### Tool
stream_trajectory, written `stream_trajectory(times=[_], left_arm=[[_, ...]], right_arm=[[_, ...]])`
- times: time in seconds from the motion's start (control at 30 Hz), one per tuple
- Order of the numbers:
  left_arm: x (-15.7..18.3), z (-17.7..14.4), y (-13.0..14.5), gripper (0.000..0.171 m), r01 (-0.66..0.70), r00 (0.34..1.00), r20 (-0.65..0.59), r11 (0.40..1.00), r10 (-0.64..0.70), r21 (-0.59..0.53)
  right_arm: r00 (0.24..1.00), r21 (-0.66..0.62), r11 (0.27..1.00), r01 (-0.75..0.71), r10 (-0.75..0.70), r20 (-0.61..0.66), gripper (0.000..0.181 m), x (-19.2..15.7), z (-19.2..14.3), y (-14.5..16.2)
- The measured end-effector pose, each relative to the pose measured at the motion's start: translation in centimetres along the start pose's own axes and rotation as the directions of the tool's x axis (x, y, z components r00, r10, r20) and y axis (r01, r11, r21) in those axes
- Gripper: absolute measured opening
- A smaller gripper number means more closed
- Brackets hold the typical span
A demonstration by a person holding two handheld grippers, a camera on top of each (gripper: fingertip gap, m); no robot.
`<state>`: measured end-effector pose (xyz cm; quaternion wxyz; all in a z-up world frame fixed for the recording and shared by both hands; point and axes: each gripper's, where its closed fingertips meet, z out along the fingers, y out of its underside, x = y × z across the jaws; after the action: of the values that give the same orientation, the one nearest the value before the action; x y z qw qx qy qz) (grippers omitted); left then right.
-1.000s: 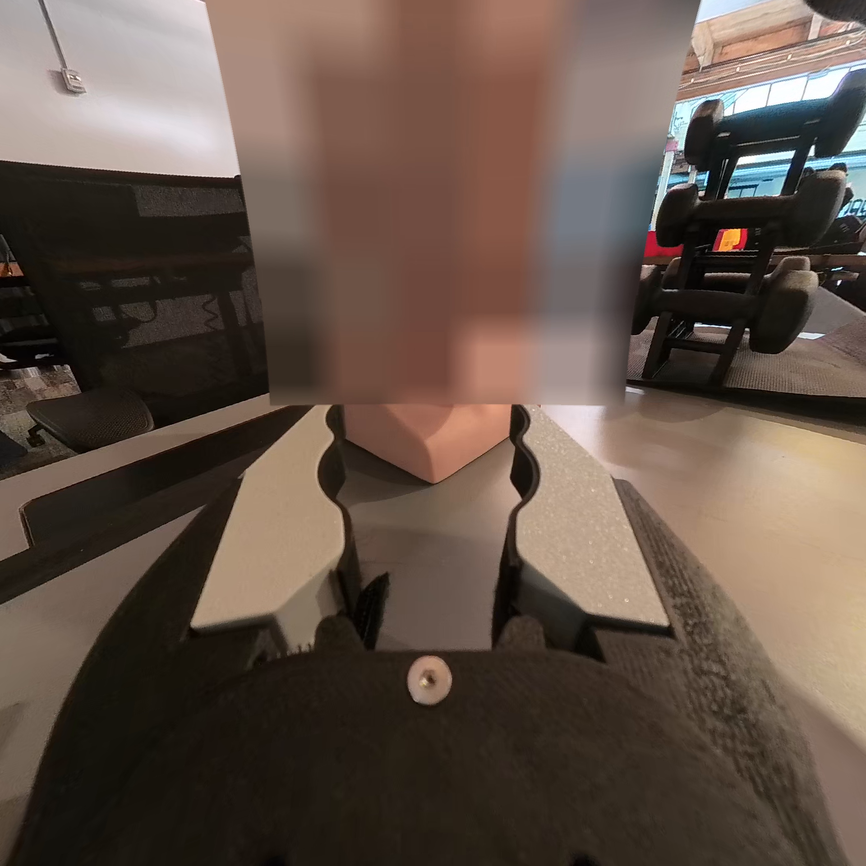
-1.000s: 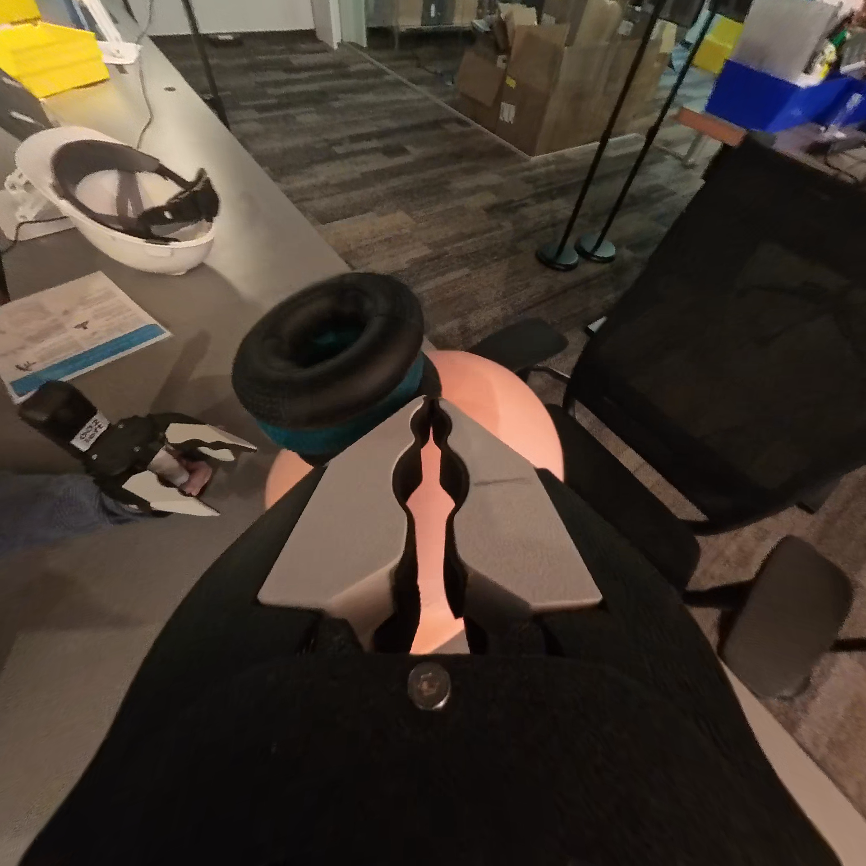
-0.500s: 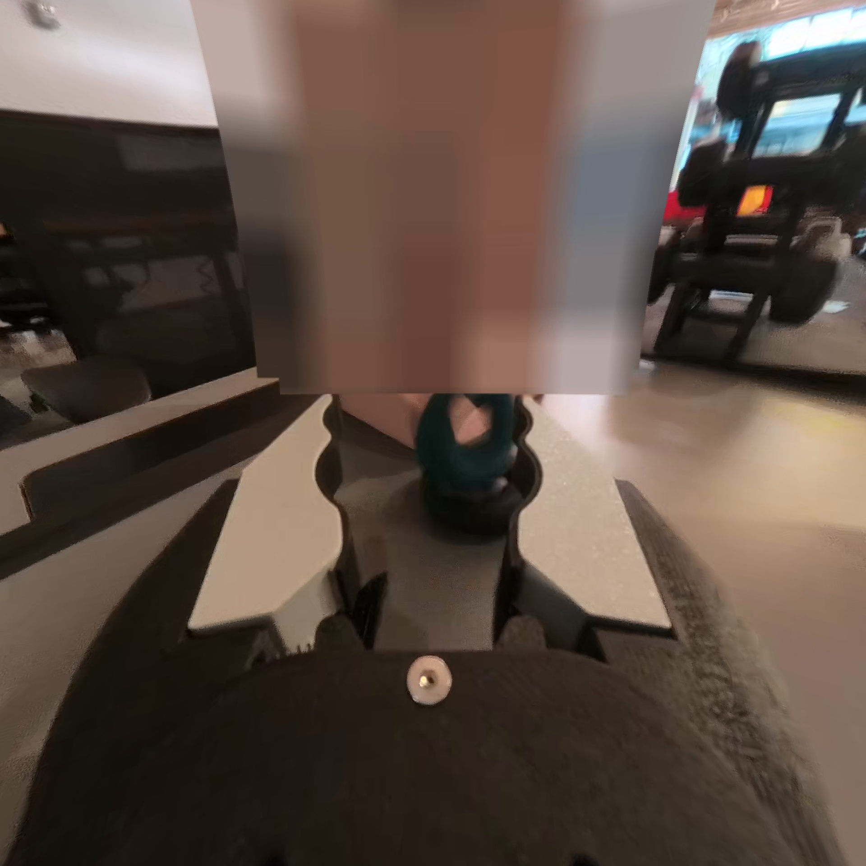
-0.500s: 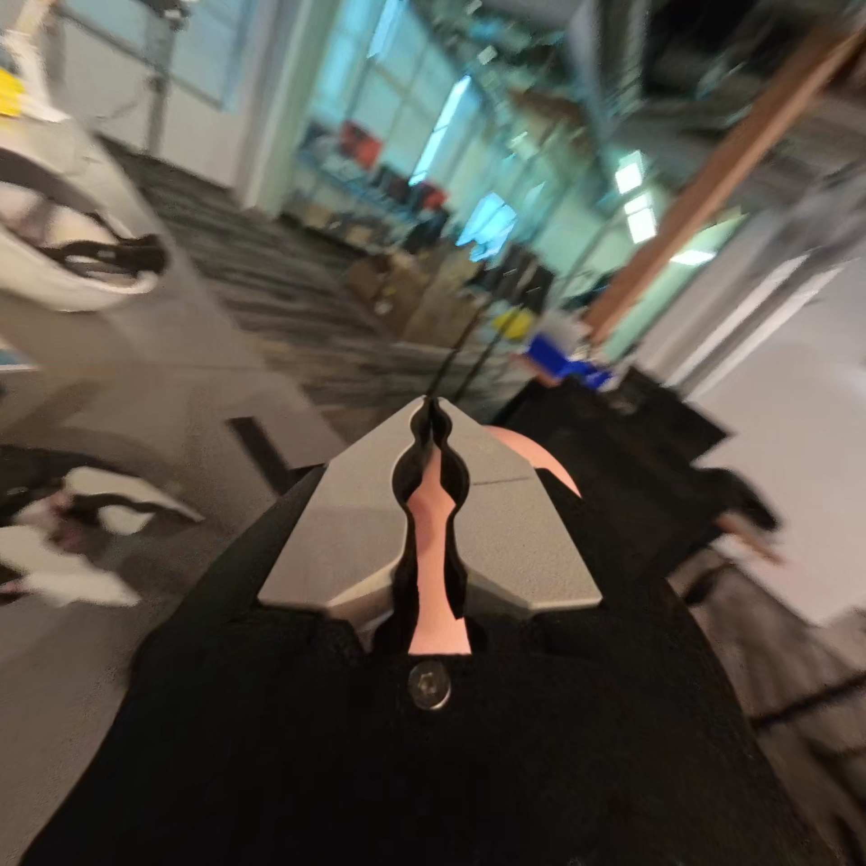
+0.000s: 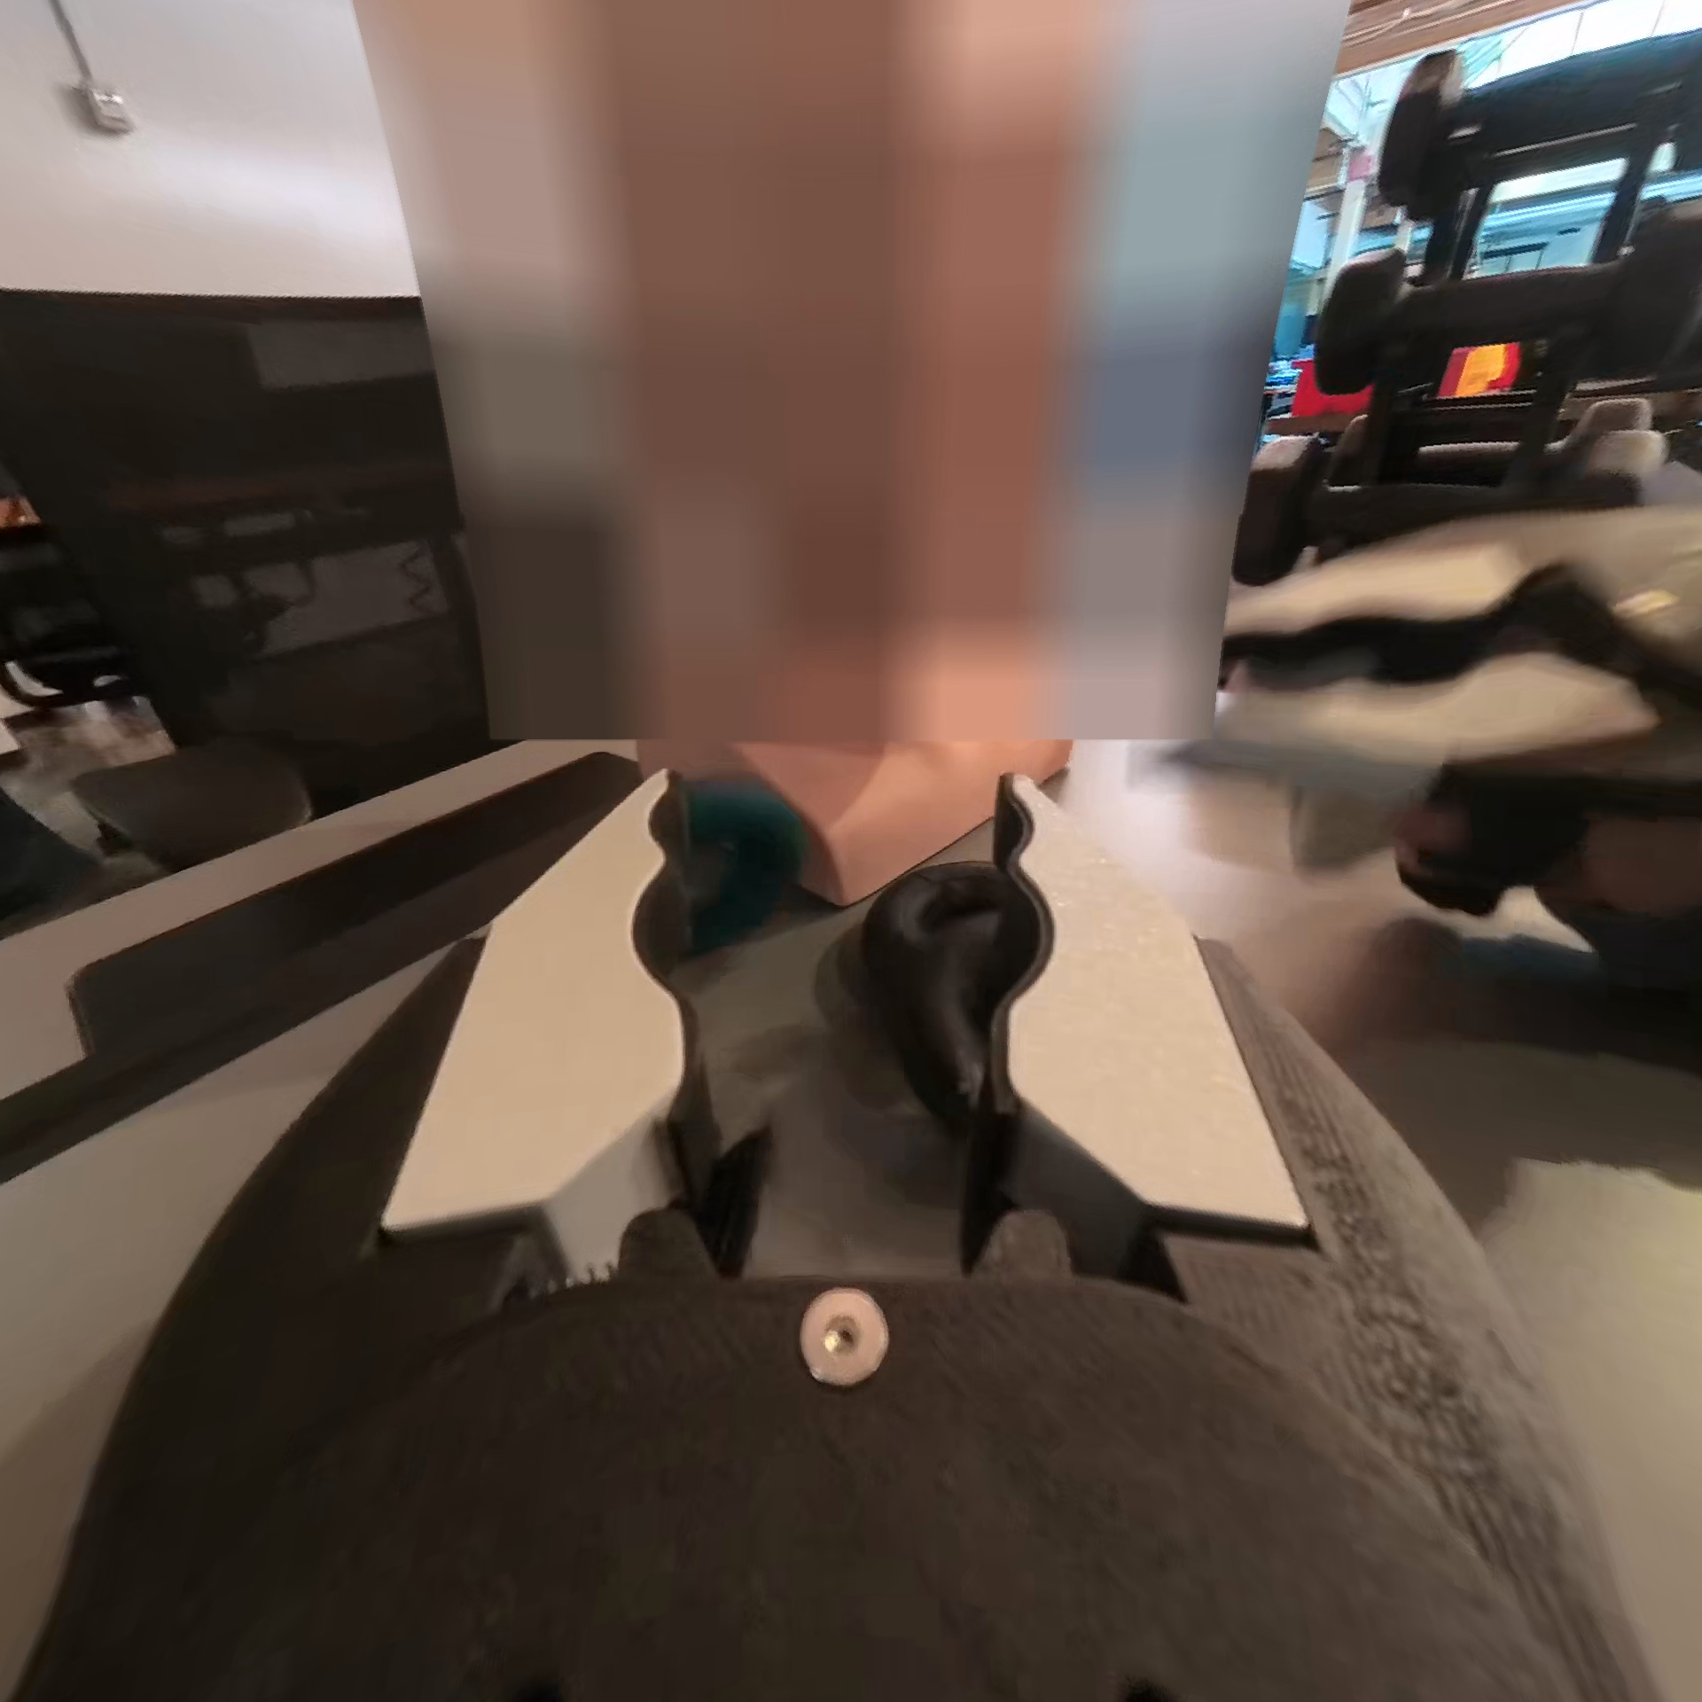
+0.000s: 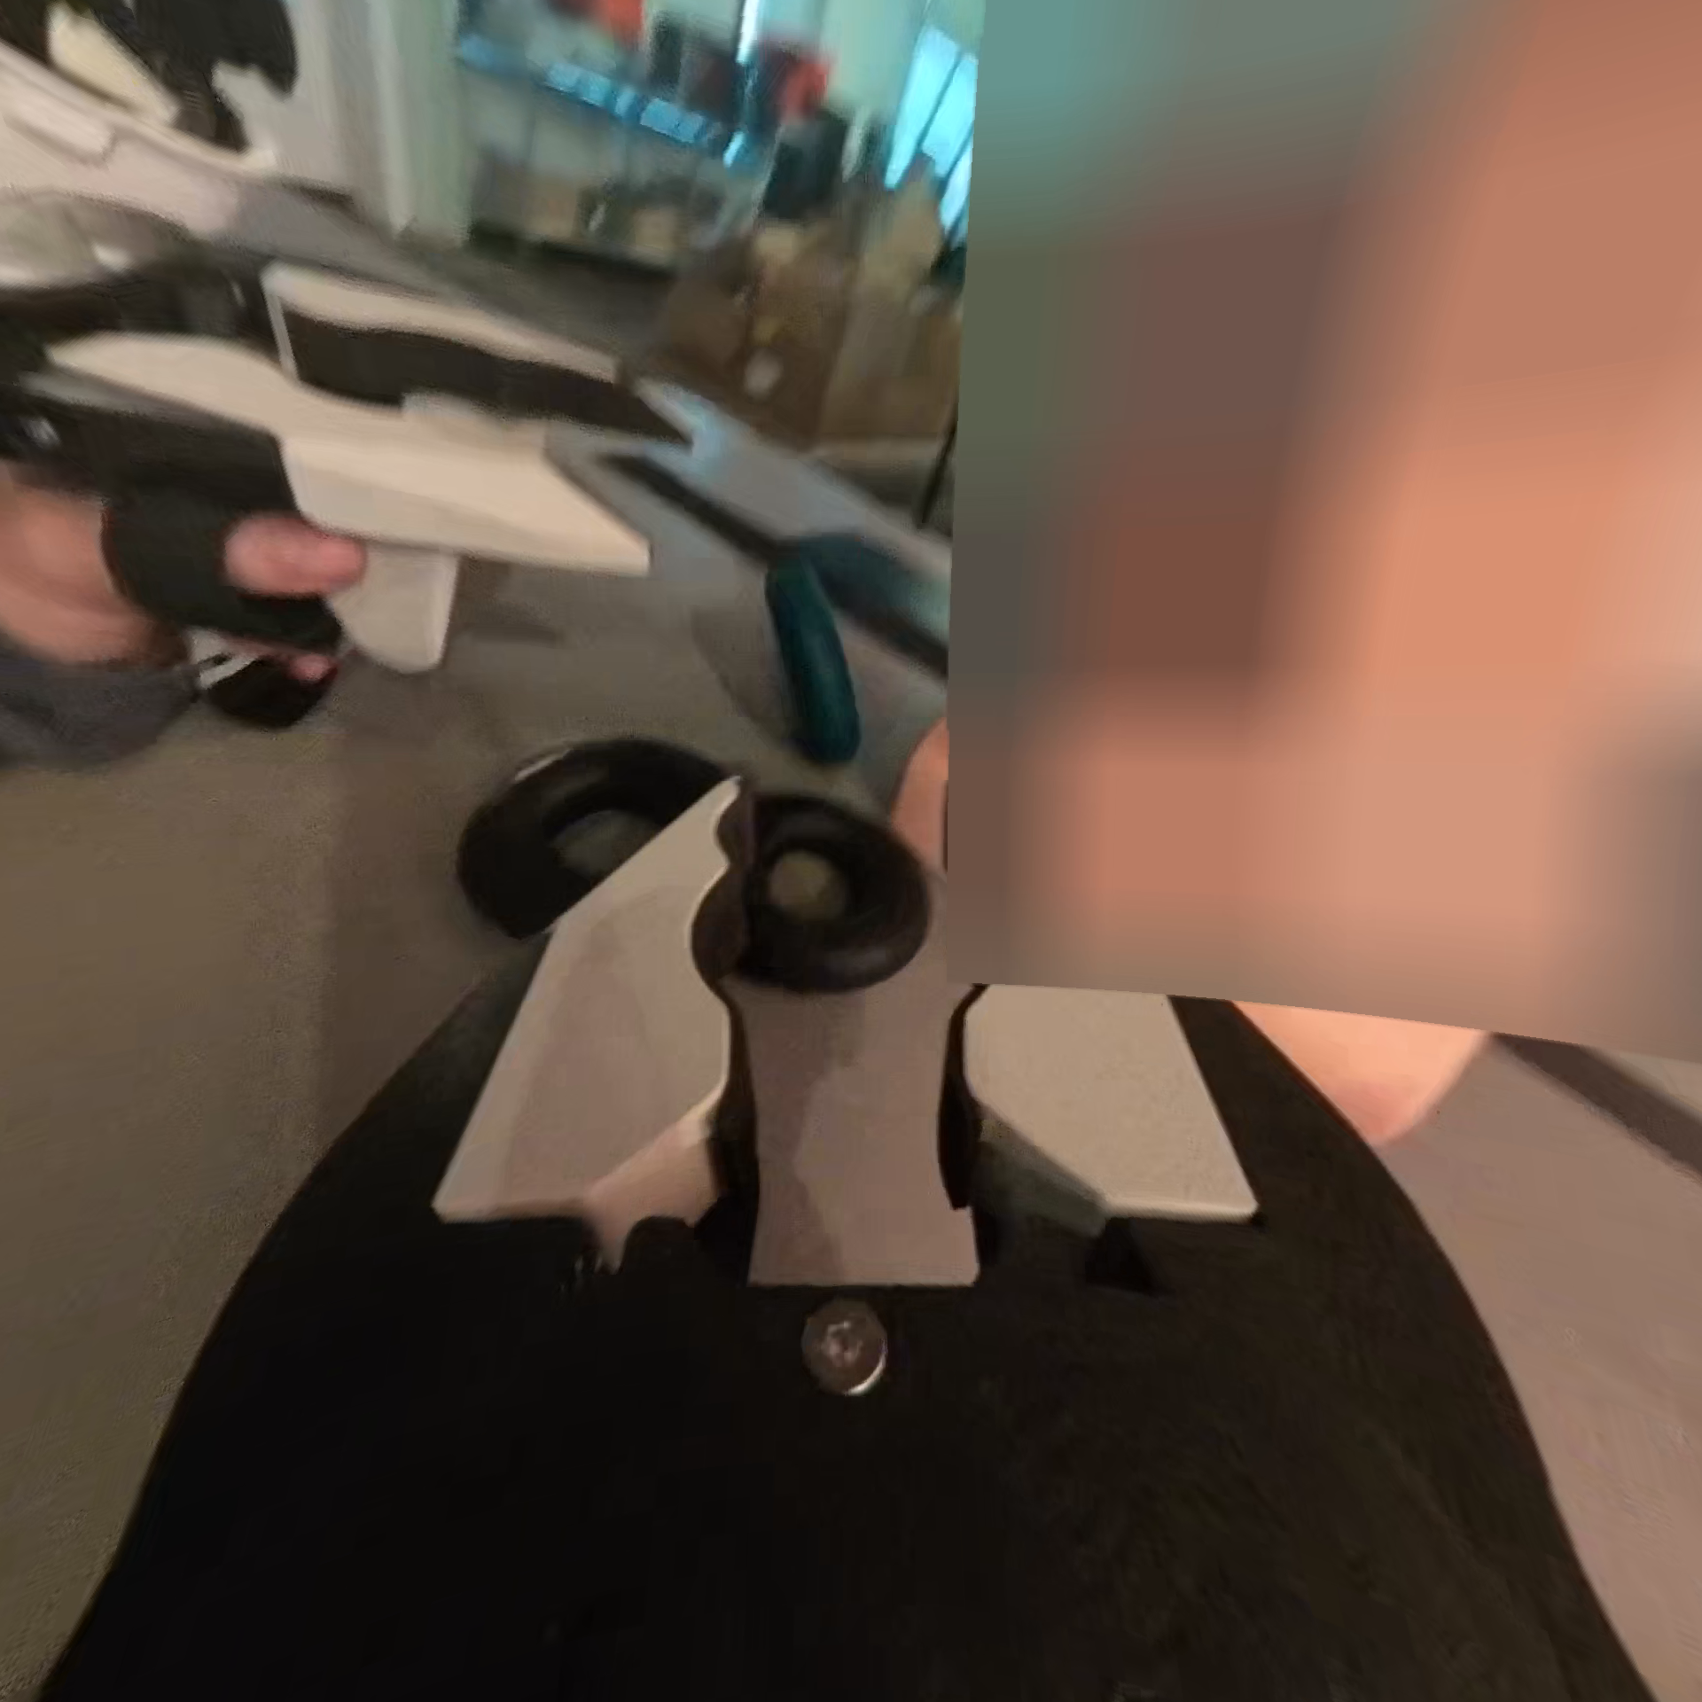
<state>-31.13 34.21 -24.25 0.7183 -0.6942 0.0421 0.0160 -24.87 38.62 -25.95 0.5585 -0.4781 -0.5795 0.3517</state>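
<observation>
A headset lies on the grey table point(image 6: 230, 967). It has two black ring ear cushions point(image 6: 829, 893) and a teal band point(image 6: 815, 663). It rests at the foot of a peach mannequin head, whose base point(image 5: 884, 829) shows below the mosaic patch. My left gripper point(image 5: 836, 792) is open and low on the table. One black cushion point(image 5: 939, 958) lies against its right finger and the teal band point(image 5: 737, 856) by its left finger. My right gripper point(image 6: 847, 829) is open, with its left fingertip between the two cushions. Each gripper also shows, blurred, in the other's view: the right gripper point(image 5: 1234, 663) and the left gripper point(image 6: 635, 479).
A long dark slot point(image 5: 322, 921) runs through the table on the left. A rack of dumbbells point(image 5: 1520, 322) stands behind on the right. An office chair point(image 5: 193, 801) sits beyond the table edge. A white hard hat point(image 6: 92, 184) lies at the far left of the table.
My right gripper was shut above the head, which wore the headset; it swung down and now is open at table level. The headset now lies on the table between my left gripper's fingers.
</observation>
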Motion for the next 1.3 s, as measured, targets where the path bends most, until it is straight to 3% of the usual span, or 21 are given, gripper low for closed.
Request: stream_trajectory(times=[0.03,0.17,0.3,0.37,0.47,0.6,0.7,0.8,0.93,1.03,1.1,1.17,1.3], left_arm=[[-0.2,-0.1,0.0,0.067,0.005,1.0,0.012,1.0,-0.005,0.004],[-1.5,-0.5,-0.3,0.065,0.078,0.995,0.052,0.996,-0.08,0.03],[-1.6,-1.2,0.2,0.066,0.108,0.994,0.001,0.994,-0.108,-0.011],[-2.6,-1.8,0.3,0.067,0.069,0.997,0.026,0.997,-0.069,-0.019],[-4.3,-2.4,0.1,0.066,0.058,0.995,0.085,0.998,-0.057,-0.002],[-5.0,-2.6,0.0,0.066,0.097,0.99,0.097,0.995,-0.099,0.021],[-5.2,-2.7,-0.1,0.066,0.101,0.989,0.106,0.994,-0.104,0.033],[-5.4,-2.7,-0.2,0.066,0.111,0.988,0.107,0.993,-0.114,0.038],[-5.8,-2.9,-0.3,0.066,0.114,0.985,0.123,0.992,-0.12,0.051],[-6.5,-3.2,-0.7,0.066,0.129,0.979,0.15,0.988,-0.14,0.084],[-7.2,-3.6,-1.0,0.067,0.146,0.971,0.172,0.983,-0.164,0.115],[-7.7,-3.8,-1.1,0.069,0.174,0.963,0.185,0.975,-0.197,0.137],[-7.7,-3.8,-1.1,0.069,0.187,0.962,0.176,0.972,-0.21,0.141]], right_arm=[[0.996,-0.074,0.996,-0.046,0.052,0.069,0.05,-0.6,0.5,1.1],[0.959,-0.277,0.955,-0.106,0.172,0.224,0.064,-1.9,1.9,3.8],[0.885,-0.365,0.923,-0.123,0.269,0.38,0.063,-3.2,0.6,5.0],[0.842,-0.311,0.949,-0.052,0.209,0.497,0.066,-5.3,-0.9,4.2],[0.848,-0.166,0.984,0.068,0.03,0.529,0.09,-7.5,-0.6,2.4],[0.839,-0.224,0.94,0.256,-0.101,0.535,0.109,-8.4,2.2,4.0],[0.814,-0.227,0.938,0.261,-0.088,0.574,0.106,-8.6,3.8,4.2],[0.79,-0.262,0.923,0.282,-0.068,0.609,0.085,-8.6,4.3,4.5],[0.781,-0.296,0.9,0.319,-0.073,0.62,0.084,-8.6,4.1,4.7],[0.788,-0.254,0.904,0.343,-0.129,0.603,0.084,-8.5,3.7,4.2],[0.797,-0.189,0.925,0.329,-0.165,0.581,0.083,-8.5,2.9,2.5],[0.805,-0.096,0.943,0.32,-0.217,0.552,0.083,-8.2,1.5,-1.0],[0.828,0.138,0.905,0.403,-0.424,0.367,0.083,-3.6,-1.9,-12.5]])
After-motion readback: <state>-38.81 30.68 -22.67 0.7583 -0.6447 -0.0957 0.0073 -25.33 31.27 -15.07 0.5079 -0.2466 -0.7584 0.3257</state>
